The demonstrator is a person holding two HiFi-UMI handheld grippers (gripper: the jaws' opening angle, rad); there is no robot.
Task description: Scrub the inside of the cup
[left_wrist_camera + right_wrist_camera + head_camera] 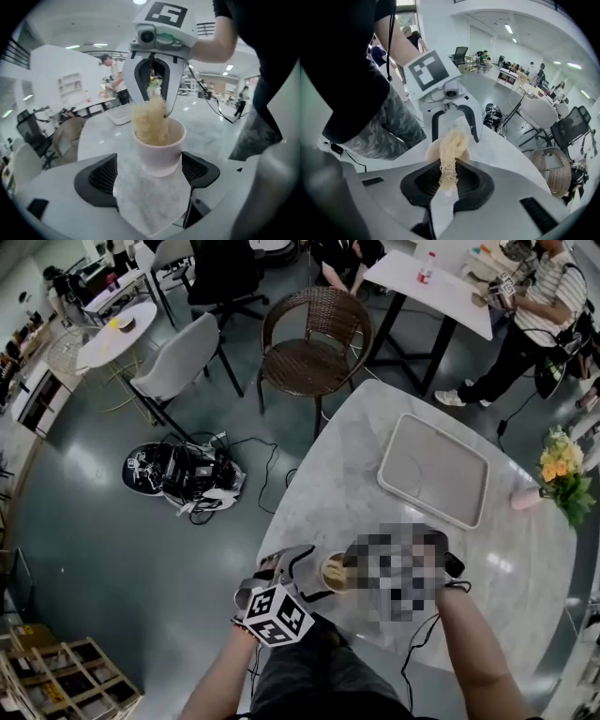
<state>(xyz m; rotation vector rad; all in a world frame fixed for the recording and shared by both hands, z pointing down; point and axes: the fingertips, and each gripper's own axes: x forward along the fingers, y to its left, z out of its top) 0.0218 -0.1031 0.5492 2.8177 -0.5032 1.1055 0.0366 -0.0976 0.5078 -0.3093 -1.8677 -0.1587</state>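
Scrubbing is in hand (mid-stroke, I judge): the right tongs (pixel 448 182) are clenched on a pale fibrous scrubber (pixel 452 143) pushed into the cup (pixel 158 150), which stands on the desk (pixel 347 474). The left tongs (pixel 149 177) stand released around the cup — next, brace it and work the scrubber round the walls.

The left gripper (pixel 149 182) is held with its jaws spread wide. The right gripper (pixel 446 182) is clamped tight on a scrubber (pixel 452 145).
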